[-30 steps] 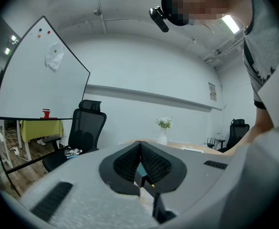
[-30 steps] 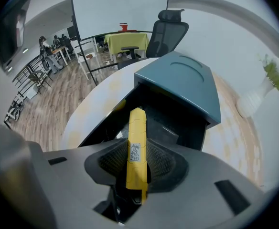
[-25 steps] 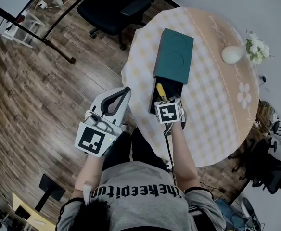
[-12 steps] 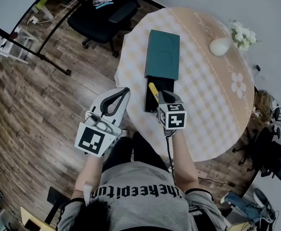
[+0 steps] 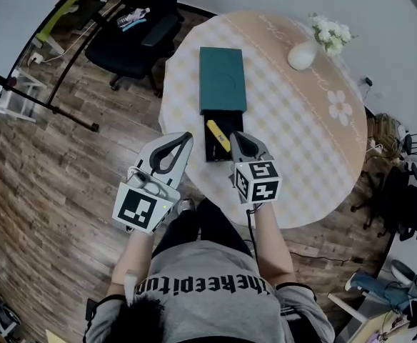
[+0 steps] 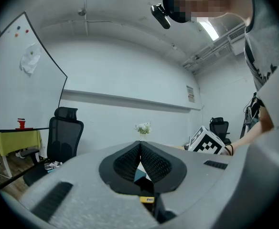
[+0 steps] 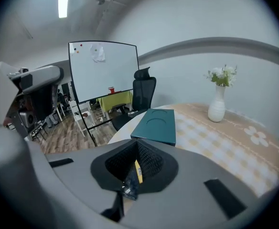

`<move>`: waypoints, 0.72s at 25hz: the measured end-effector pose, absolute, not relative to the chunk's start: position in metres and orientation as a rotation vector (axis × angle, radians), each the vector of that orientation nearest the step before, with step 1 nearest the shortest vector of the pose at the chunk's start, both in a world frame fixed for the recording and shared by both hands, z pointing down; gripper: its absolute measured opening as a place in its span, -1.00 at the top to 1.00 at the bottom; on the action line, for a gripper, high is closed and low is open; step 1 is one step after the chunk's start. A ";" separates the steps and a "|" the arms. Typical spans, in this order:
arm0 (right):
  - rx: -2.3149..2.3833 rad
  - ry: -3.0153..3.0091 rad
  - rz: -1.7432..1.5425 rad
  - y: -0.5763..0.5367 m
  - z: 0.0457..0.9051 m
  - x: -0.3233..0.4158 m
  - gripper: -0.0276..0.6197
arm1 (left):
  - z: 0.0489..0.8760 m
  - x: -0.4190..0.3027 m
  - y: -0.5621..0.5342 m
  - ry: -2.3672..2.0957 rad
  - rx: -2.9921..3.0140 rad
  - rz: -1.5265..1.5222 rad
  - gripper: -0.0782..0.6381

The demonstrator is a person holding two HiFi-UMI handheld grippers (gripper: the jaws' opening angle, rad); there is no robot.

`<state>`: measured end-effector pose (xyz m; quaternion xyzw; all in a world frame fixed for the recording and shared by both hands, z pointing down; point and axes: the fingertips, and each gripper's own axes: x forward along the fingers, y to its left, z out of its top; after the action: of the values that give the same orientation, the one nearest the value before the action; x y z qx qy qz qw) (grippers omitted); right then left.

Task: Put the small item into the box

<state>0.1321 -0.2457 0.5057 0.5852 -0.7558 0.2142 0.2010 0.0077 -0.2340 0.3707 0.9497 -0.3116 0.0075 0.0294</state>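
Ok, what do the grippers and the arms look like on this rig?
The left gripper and right gripper have pale grey rounded shells, and their fingers are lined with black ribbed pads. Each carries a white cube with black square markers. A thin black cable runs from the right one. The person wears a grey short-sleeved T-shirt with black lettering.

Light over the table is bright and even, and I read it as overhead. The box on the table throws barely any shadow. In the head view the floor bows round the table from fisheye stretch. Both gripper views have black corners. The strip light high left of the table is blown white. The near foreground is soft and the table beyond is sharper.
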 end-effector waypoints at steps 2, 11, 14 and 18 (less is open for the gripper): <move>1.652 -2.132 0.582 -0.239 0.497 0.131 0.90 | 0.367 0.010 -0.229 -0.949 2.961 0.016 0.74; 1.750 -2.232 0.452 -0.210 0.455 0.126 0.90 | 0.357 0.015 -0.201 -0.870 3.016 -0.010 0.74; 1.783 -2.258 0.412 -0.200 0.443 0.123 0.90 | 0.355 0.016 -0.192 -0.845 3.028 -0.014 0.74; 1.830 -2.288 0.365 -0.185 0.429 0.120 0.90 | 0.351 0.017 -0.179 -0.810 3.057 -0.029 0.74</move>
<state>0.1203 -0.1853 0.4289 0.6171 -0.7715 0.1231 0.0944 0.0166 -0.1785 0.3508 0.9666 -0.2560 -0.0091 -0.0104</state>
